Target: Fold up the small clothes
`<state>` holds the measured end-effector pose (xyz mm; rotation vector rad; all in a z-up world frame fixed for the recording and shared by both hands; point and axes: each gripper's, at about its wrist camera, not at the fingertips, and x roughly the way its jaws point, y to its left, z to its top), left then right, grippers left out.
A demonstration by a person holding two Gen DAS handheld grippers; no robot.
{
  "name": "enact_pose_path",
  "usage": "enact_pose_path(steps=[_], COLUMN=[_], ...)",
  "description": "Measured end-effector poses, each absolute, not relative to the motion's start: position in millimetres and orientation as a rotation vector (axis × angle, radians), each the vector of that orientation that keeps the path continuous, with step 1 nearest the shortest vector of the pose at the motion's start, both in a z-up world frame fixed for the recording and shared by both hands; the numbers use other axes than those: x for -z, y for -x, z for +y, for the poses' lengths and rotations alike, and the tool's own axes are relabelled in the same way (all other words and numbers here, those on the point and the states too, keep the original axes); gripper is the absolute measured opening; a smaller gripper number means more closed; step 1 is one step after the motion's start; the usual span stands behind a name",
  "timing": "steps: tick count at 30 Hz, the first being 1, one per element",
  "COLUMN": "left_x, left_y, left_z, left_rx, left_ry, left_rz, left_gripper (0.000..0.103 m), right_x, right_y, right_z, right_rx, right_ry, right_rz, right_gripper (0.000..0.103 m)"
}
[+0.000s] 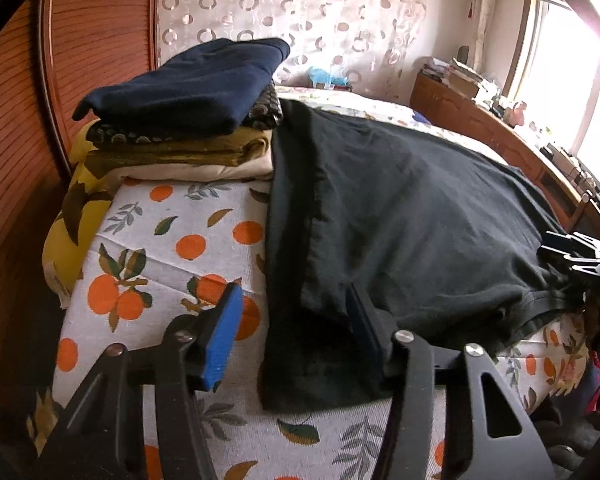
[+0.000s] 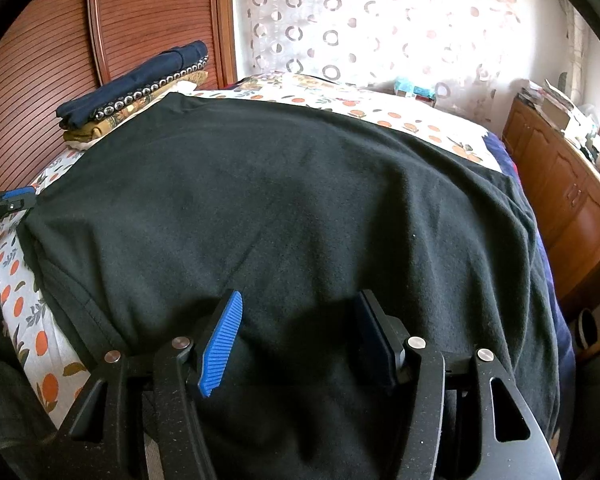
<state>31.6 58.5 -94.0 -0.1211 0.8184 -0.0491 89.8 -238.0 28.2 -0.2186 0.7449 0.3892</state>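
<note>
Two grippers, both with jaws apart and gripping nothing that I can see. My left gripper (image 1: 296,332) stands half open astride the near left edge of the black shirt (image 1: 400,208); my right gripper (image 2: 300,340) gapes over the middle of its near edge. The shirt lies flat on the bed (image 1: 172,240), beside the pile (image 1: 188,112) of folded clothes. I'd pinch both points evenly, then lift together to fold cleanly.
</note>
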Motion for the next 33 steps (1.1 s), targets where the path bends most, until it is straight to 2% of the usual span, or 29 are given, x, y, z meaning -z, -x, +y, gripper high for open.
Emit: enact_pose_path(steps=[11,12,13,15,18,33], left_x=[98,98,98,98,97,13], left_y=[-32,-32,-31,-32,-32,-35], left_z=[53,52,51,49,48,-7], left_rx=[0.046,0.052,0.059,0.066,0.094,0.279], left_ry=[0.094,0.090,0.081,0.065,0.091,0.114], left_rz=[0.827,0.822,0.819,0.817,0.816,0.563], left_gripper=[0.054,0.049,0.035,0.022,0.011,0.010], right_x=[-28,-28,-28,-28,-28,-30], right_y=[-90,-90,-90,-90,-90,-90], right_z=[-239,-239,-239,-239,-240,-242], right_rx=[-0.391,-0.391,-0.392,-0.392,-0.393,-0.396], right_ry=[0.219,0.219,0.219,0.219,0.219,0.213], right_rz=[0.746,0.746,0.746,0.746,0.746,0.747], right_gripper=[0.061,0.061,0.061,0.061,0.061,0.061])
